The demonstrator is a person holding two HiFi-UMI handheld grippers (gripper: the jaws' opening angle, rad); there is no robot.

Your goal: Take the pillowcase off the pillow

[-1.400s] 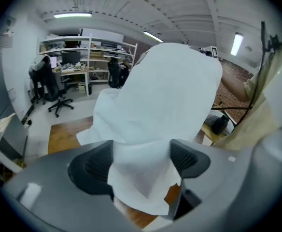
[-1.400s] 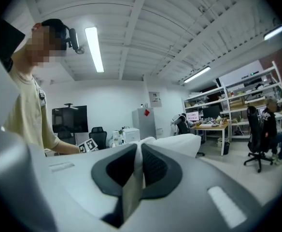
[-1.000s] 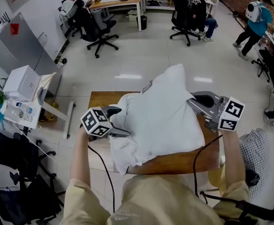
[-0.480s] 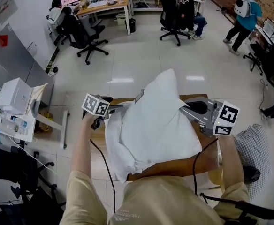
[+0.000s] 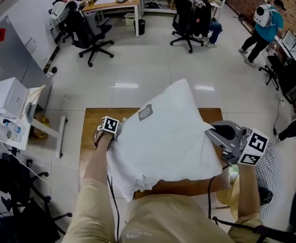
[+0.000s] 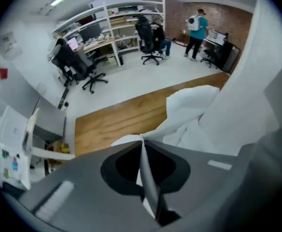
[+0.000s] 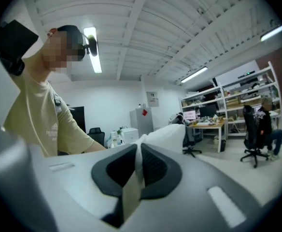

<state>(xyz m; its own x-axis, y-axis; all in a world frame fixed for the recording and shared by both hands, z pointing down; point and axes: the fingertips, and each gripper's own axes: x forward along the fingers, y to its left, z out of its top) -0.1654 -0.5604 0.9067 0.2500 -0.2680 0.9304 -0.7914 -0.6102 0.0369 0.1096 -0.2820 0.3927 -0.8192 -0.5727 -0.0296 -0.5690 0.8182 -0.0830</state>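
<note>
**Left gripper** [image 6: 141, 141] — jaws just drawn together and clenched on a thin fold of the white pillowcase [image 6: 189, 105]. The cloth is pinched flat between the pads, and the gripper is pointed steeply down at the left edge of the bundle. In the head view only its marker cube is seen above the cloth.

**Right gripper** [image 7: 139, 148] — jaws pressed together on a strip of white fabric at the right edge of the pillow [image 5: 171, 135], with the gripper held level. Whether the pinched strip is case or pillow cannot be told.

**Pillow** — white and plump, lying between the two grippers. Its far corner is raised past the far edge of the table, and a small label [image 5: 145, 112] is sewn on its upper face. Loose pillowcase cloth is bunched at the near-left end and hangs over the near edge of the table.

**Table** [image 5: 92, 118] — wooden top, partly covered by the bundle.

**Surroundings** — pale tiled floor. A white box [image 5: 6, 96] is placed to the left. Black office chairs [image 5: 87, 27] and a desk [image 5: 115, 1] are seen at the far side, and a person in a teal top [image 5: 267, 22] stands at the far right.
</note>
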